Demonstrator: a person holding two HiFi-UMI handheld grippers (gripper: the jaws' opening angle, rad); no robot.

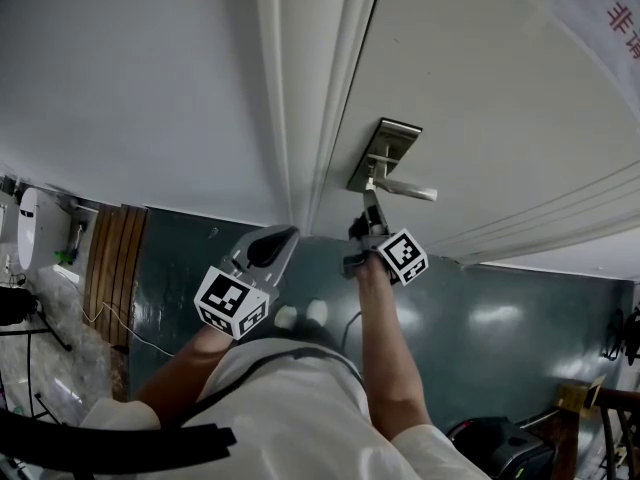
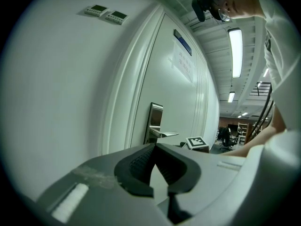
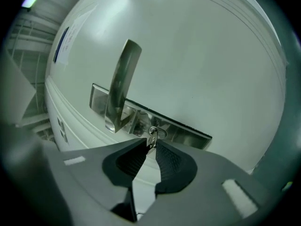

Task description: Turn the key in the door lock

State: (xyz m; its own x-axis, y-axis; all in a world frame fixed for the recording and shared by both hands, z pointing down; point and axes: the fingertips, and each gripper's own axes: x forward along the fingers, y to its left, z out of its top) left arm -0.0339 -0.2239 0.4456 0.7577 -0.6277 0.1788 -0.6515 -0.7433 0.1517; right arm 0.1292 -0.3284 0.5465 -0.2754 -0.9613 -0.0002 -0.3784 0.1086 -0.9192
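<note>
A small silver key (image 3: 153, 134) sticks out of the steel lock plate (image 3: 188, 128) on the white door (image 1: 480, 98), below the lever handle (image 3: 121, 81). My right gripper (image 3: 150, 144) points level at the door, and its tips pinch the key's head. In the head view the right gripper (image 1: 368, 220) reaches up under the handle (image 1: 405, 190) of the lock plate (image 1: 385, 153). My left gripper (image 1: 270, 246) hangs back to the left by the door frame; its jaws (image 2: 155, 146) are shut with nothing in them.
The door frame (image 1: 300, 118) and a white wall (image 1: 130, 78) lie left of the lock. A paper notice (image 1: 610, 18) hangs on the door at upper right. Dark floor (image 1: 480, 328) runs below, with a wooden panel (image 1: 112, 258) and cables at left.
</note>
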